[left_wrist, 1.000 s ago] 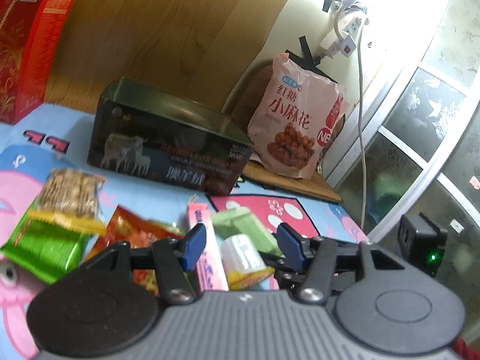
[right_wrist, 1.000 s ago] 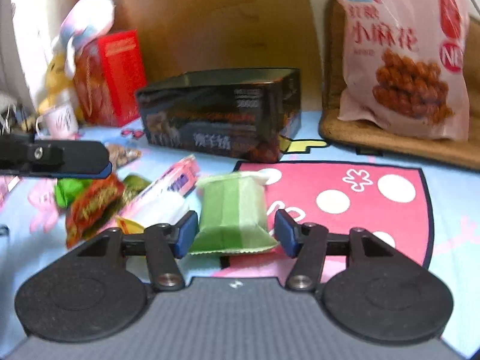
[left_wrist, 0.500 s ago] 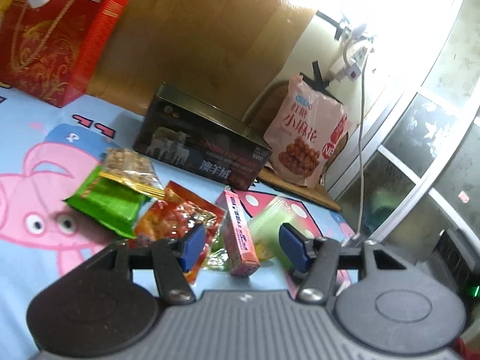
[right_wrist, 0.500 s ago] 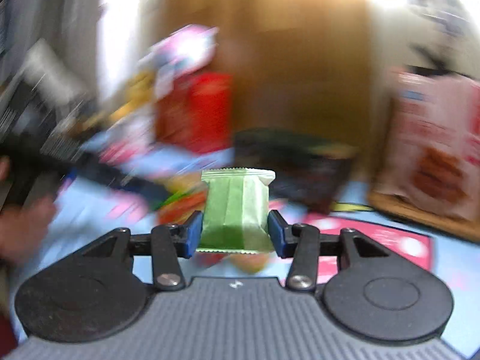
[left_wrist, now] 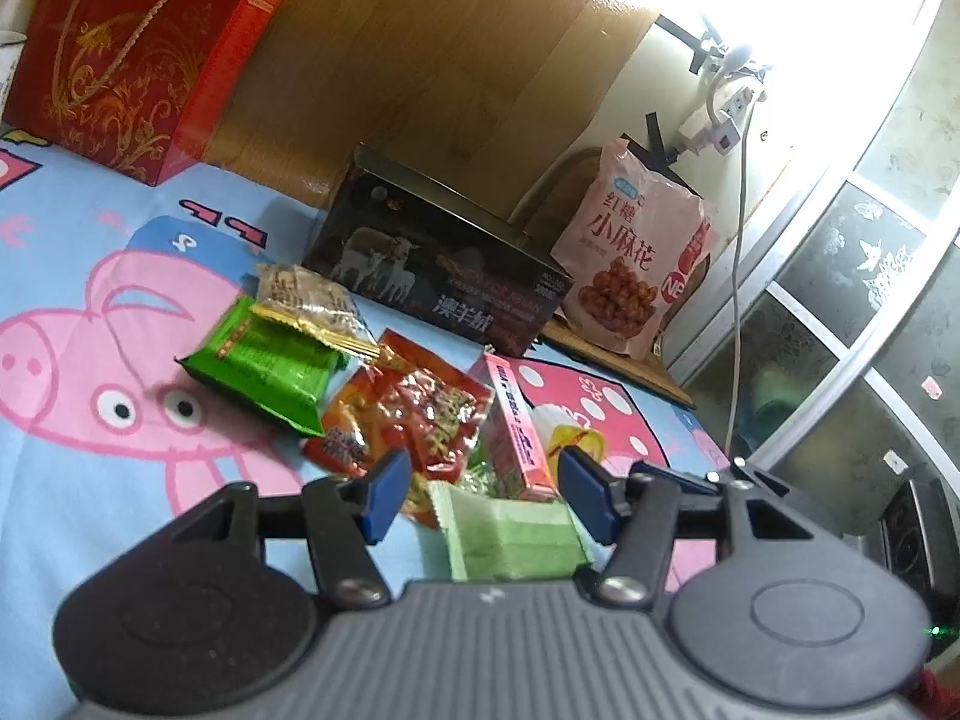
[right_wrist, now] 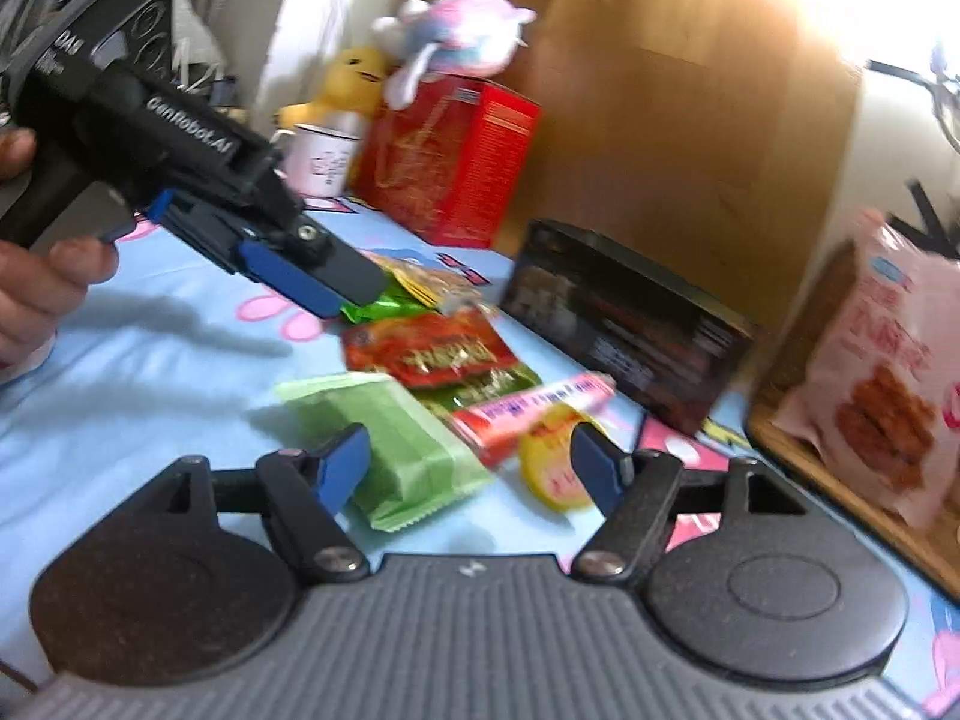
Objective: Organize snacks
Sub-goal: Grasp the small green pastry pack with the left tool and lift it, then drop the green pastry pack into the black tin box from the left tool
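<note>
My right tool (right_wrist: 465,471) has just been opening and its jaws stand wide; the pale green foil snack packet (right_wrist: 396,444) lies loose on the cartoon-pig printed blue cloth (right_wrist: 150,396) between them, its near corner against my left-side blue pad (right_wrist: 342,468), the other pad clear of it. Just ahead of that tool lie a pink and red rectangular snack box (right_wrist: 528,411) and a small yellow wrapped sweet (right_wrist: 549,459), touching each other. Beyond them sit a red crinkled foil snack pouch (right_wrist: 429,351) and, farther off, a long black printed carton (right_wrist: 624,321).

My left tool (left_wrist: 480,495) is half open with nothing pinched; the same pale green packet (left_wrist: 510,540) lies below its gap, near the right pad. Ahead and to its left lies a bright green foil snack bag (left_wrist: 264,363) with a clear packet of brown nut brittle (left_wrist: 309,306) overlapping its far edge. To the far right leans a pink bag of fried dough twists (left_wrist: 633,276); to the far left stands a red gift box with gold patterning (left_wrist: 132,54).
</note>
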`<state>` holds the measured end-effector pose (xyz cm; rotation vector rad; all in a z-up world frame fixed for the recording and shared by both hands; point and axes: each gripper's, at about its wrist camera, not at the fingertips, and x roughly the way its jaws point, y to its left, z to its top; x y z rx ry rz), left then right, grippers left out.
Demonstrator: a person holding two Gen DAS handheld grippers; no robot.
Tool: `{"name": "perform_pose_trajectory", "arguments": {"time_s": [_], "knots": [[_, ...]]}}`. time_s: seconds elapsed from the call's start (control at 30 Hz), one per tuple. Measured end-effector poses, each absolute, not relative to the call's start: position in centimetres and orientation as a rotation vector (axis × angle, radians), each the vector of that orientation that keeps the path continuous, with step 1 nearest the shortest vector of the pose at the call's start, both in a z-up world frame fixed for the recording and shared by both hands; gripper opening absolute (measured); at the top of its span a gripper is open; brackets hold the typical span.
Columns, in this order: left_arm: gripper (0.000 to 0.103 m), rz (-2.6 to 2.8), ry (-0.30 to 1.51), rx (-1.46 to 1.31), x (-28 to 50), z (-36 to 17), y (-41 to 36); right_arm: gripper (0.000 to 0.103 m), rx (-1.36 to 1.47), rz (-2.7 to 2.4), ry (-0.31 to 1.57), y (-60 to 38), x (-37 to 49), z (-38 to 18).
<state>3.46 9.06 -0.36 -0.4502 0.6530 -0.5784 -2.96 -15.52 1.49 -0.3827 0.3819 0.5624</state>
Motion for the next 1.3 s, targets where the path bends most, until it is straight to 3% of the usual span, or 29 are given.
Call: {"name": "perform_pose_trajectory", "arguments": {"time_s": [0.2, 0.37, 0.43, 0.97, 1.3], "knots": [[0.056, -0.621, 0.692, -0.425, 3.2, -0.8, 8.0, 0.071, -0.261, 0.608, 0.480, -16.3, -3.9, 0.8], [0.051, -0.617, 0.759, -0.404, 3.6, -2.3, 6.6, 0.057, -0.236, 0.638, 0.540, -15.1, -3.1, -0.2], [0.043, -0.621, 0.749, -0.377, 3.2, -2.4, 6.1, 0.050, -0.205, 0.648, 0.552, -14.8, -2.9, -0.1], [0.037, -0.636, 0.687, -0.382, 1.8, -1.8, 6.5, 0.043, -0.158, 0.631, 0.535, -14.6, -3.3, -0.1], [0.037, -0.616, 0.543, -0.326, 3.3, 3.8, 6.5, 0.039, -0.056, 0.666, 0.449, -15.0, -1.3, 2.9]]}}
